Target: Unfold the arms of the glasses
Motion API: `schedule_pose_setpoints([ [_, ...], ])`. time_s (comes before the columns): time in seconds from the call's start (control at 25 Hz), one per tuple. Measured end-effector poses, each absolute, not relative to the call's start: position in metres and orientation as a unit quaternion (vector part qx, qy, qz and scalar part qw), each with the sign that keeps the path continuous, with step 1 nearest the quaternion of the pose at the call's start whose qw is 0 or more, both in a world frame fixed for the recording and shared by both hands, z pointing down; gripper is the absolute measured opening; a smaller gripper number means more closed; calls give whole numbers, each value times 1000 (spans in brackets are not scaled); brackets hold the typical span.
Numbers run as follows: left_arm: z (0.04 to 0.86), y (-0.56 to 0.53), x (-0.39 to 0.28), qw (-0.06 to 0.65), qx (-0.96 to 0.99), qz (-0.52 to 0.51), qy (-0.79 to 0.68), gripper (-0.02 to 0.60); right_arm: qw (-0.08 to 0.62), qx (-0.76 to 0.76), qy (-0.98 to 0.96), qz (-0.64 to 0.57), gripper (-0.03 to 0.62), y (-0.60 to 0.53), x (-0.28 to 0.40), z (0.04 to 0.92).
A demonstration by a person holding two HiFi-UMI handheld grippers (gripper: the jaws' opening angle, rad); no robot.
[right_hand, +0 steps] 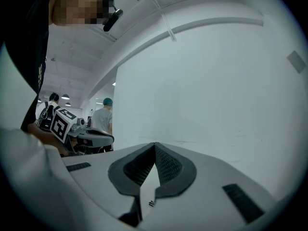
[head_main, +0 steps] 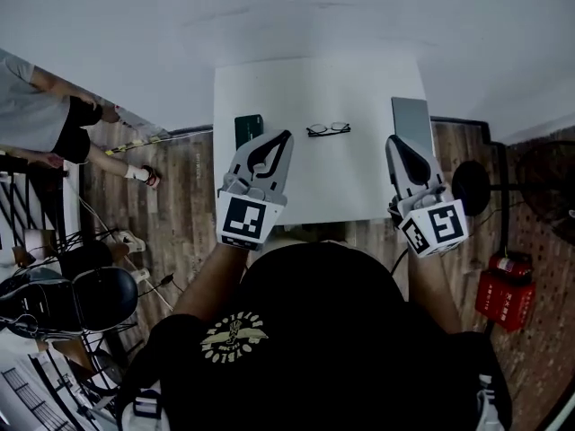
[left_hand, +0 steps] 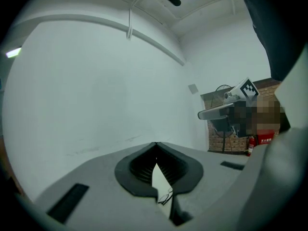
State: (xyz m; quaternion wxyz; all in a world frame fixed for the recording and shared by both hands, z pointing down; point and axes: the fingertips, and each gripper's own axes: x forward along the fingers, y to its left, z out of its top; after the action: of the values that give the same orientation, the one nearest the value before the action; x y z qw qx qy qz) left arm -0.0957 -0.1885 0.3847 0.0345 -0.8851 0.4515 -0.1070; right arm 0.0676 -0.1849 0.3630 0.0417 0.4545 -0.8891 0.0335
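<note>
Shirt (head_main: 323, 330) fills the foreground, below the white table (head_main: 269, 92). Left gripper (head_main: 286, 136) and right gripper (head_main: 393, 140) hover near the table's front edge, both pressed together and empty. Glasses (head_main: 328, 129) lie mid-table, well apart from both, long axis left to right; which way the front faces is too small to tell. Pressed-together jaws could shove the light frame or strain a hinge.

Dark, thin-framed glasses (head_main: 328, 129) lie flat near the middle of the white table (head_main: 314, 187), touching nothing else.
</note>
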Motion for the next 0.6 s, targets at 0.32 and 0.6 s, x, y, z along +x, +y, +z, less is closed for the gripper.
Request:
schedule_pose_setpoints([
  [0.32, 393, -209, -106, 27, -902, -95, 420, 6, 57, 498, -865, 23, 0, -187, 64, 358],
  [0.6, 413, -221, -105, 23, -916, -104, 387, 8, 70, 518, -852, 19, 0, -183, 55, 365],
])
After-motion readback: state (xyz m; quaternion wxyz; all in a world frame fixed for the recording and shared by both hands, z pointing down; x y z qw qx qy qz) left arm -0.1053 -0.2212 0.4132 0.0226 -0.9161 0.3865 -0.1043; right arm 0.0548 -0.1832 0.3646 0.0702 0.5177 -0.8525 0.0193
